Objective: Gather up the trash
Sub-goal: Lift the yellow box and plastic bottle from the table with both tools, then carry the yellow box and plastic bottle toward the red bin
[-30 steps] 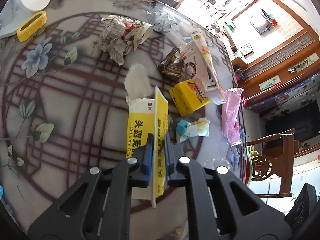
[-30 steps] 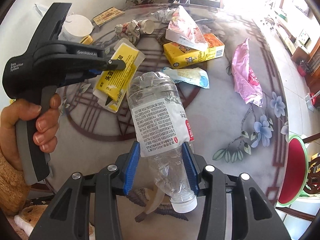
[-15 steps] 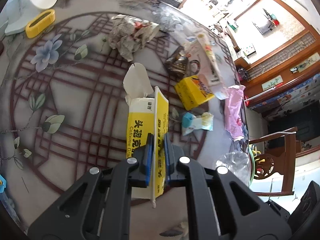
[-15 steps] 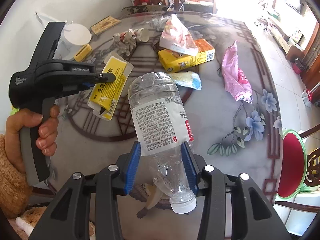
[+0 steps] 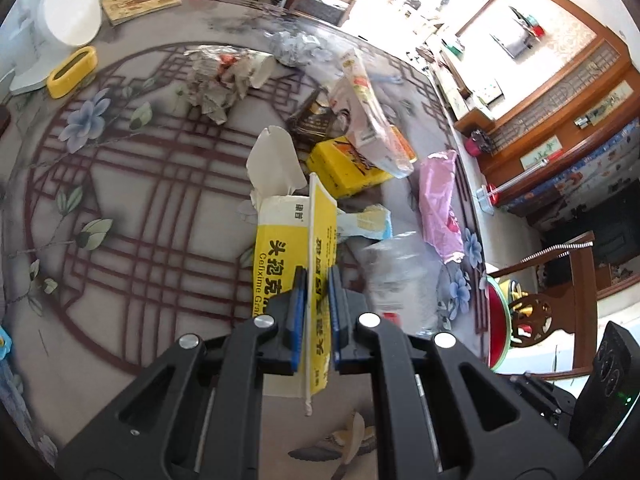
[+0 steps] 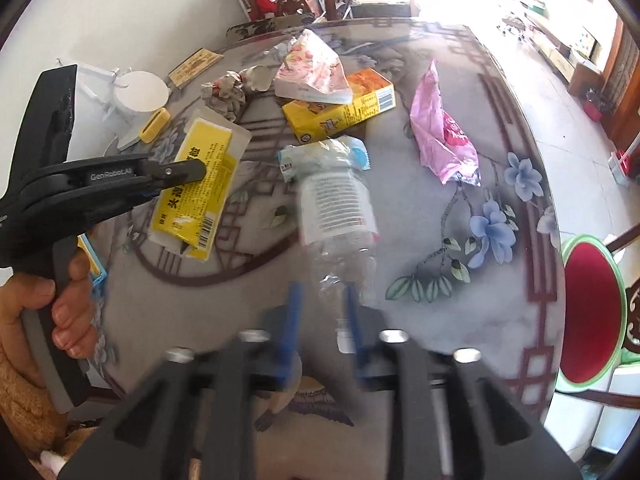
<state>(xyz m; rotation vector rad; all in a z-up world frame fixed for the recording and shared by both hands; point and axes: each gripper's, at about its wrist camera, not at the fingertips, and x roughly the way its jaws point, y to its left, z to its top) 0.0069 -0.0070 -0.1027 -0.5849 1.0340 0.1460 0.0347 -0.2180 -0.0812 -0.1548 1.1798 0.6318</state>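
While the left gripper [image 5: 318,308] stays clamped on the flattened yellow-and-white medicine carton [image 5: 296,248], its blue pads pinching the carton's edge so it hangs above the round floral-patterned table [image 5: 140,184], the right gripper [image 6: 322,320] appears blurred, and its blue fingers [image 6: 294,312] stand either side of the neck of a crushed clear plastic bottle with a white label [image 6: 336,208]. Whether they press the bottle I cannot tell. Around the table's middle lie a yellow juice box [image 6: 340,108], a flat pink-and-white snack bag [image 6: 312,70] resting on it, and a pale blue wrapper [image 6: 352,152] just behind the bottle. A crumpled pink plastic bag [image 6: 442,132] lies nearer the table's right edge. Crumpled newspaper [image 5: 212,80] sits toward the far edge, with a yellow oblong holder [image 5: 72,72] at the far left edge.
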